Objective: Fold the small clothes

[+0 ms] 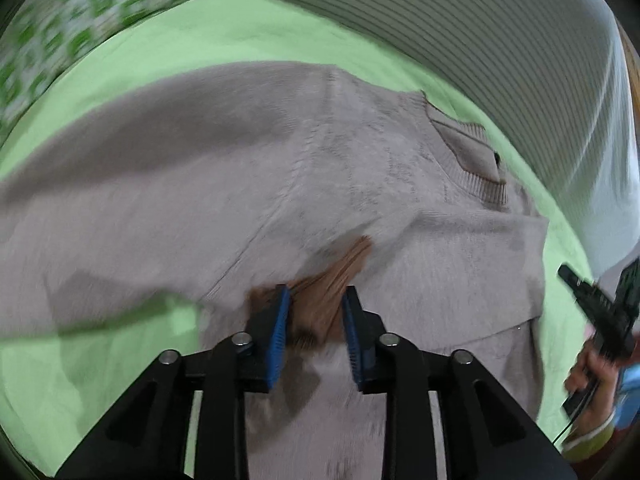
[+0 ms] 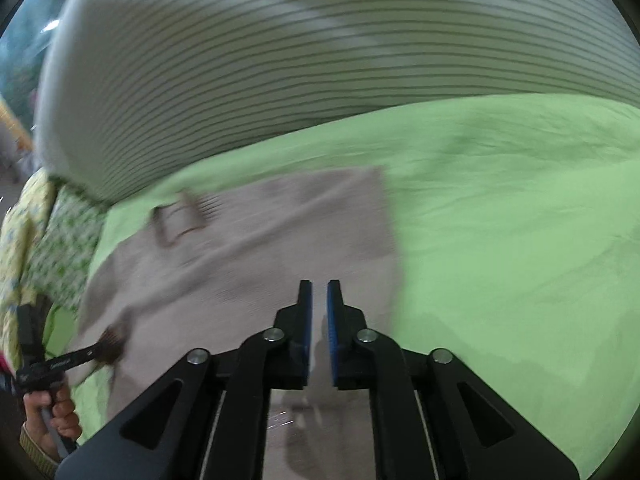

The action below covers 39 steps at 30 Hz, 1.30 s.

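Note:
A small beige knit sweater (image 1: pixel 248 184) lies on a green bedsheet (image 1: pixel 168 40), its ribbed collar (image 1: pixel 476 168) to the right. My left gripper (image 1: pixel 316 304) has its blue pads around the sweater's brown ribbed cuff (image 1: pixel 332 280), holding it over the sweater's body. In the right wrist view the sweater (image 2: pixel 256 248) lies ahead with its collar (image 2: pixel 180 220) at the far left. My right gripper (image 2: pixel 319 300) hovers over the sweater's near right part, pads nearly together with nothing between them. The left gripper (image 2: pixel 110 344) shows at the far left, holding the cuff.
A striped grey-white pillow or duvet (image 2: pixel 280 60) lies along the far side of the bed. A green-and-white floral cloth (image 1: pixel 72 20) lies at the far left. The green sheet (image 2: pixel 520 240) spreads wide to the right of the sweater. The right gripper and hand (image 1: pixel 600 320) show at the right edge.

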Available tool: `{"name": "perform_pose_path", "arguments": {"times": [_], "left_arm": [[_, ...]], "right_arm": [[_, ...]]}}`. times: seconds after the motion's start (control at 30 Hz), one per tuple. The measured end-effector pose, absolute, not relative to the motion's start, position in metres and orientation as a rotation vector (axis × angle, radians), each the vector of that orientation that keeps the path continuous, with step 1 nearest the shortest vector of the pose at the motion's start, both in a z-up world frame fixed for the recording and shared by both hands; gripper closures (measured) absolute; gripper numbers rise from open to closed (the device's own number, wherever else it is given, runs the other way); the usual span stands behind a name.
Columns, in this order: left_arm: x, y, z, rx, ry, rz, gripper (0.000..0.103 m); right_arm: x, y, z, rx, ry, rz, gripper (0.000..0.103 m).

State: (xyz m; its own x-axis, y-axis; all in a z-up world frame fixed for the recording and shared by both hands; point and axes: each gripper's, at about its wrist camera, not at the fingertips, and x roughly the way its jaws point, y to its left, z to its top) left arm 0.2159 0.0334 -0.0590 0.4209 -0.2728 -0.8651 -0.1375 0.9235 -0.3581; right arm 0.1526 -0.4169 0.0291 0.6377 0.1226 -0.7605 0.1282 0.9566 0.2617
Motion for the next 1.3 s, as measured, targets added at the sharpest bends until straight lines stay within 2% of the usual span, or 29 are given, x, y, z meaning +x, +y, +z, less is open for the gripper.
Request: {"name": "perform_pose_path", "arguments": {"times": [0.03,0.07,0.1,0.17,0.3,0.43,0.67,0.73,0.77,0.8,0.83,1.03,1.13,1.3], "left_arm": [[0.206,0.043,-0.059,-0.446,1.135,-0.062,0.066],[0.196,0.053,-0.059,-0.472,1.132,-0.043,0.061],[0.181,0.065,-0.054,-0.503,1.124,-0.025,0.059],[0.163,0.085,-0.054,-0.571,1.105,0.027,0.058],[0.124,0.14,-0.063,-0.727,1.053,0.17,0.048],[0.087,0.208,-0.082,-0.899,1.021,0.332,0.048],[0.035,0.324,-0.102,-1.191,0.828,0.562,0.048],[0.039,0.336,-0.095,-1.156,0.806,0.628,0.052],[0.041,0.341,-0.092,-1.137,0.798,0.643,0.064],[0.044,0.348,-0.089,-1.119,0.785,0.639,0.098],[0.049,0.347,-0.085,-1.099,0.78,0.612,0.094],[0.083,0.294,-0.011,-0.779,0.689,0.443,0.097],[0.11,0.231,0.033,-0.648,0.646,0.277,0.098],[0.142,0.084,0.092,-0.407,0.607,-0.096,0.097]], "right_arm": [[0.149,-0.404,0.029,0.3,0.886,0.018,0.066],[0.146,-0.395,0.028,0.295,0.88,0.033,0.048],[0.141,-0.384,0.028,0.285,0.87,0.05,0.046],[0.135,-0.368,0.027,0.261,0.879,0.081,0.046],[0.125,-0.338,0.016,0.269,0.909,0.122,0.046],[0.114,-0.319,0.007,0.283,0.944,0.138,0.046],[0.103,-0.305,0.006,0.271,0.96,0.153,0.046],[0.102,-0.305,0.007,0.271,0.958,0.146,0.046],[0.102,-0.305,0.007,0.272,0.958,0.145,0.046],[0.102,-0.305,0.007,0.272,0.959,0.143,0.046],[0.101,-0.305,0.007,0.271,0.957,0.139,0.046],[0.097,-0.321,0.008,0.291,0.927,0.089,0.046],[0.093,-0.337,0.008,0.333,0.905,0.052,0.046],[0.081,-0.365,0.014,0.379,0.856,-0.014,0.046]]}}
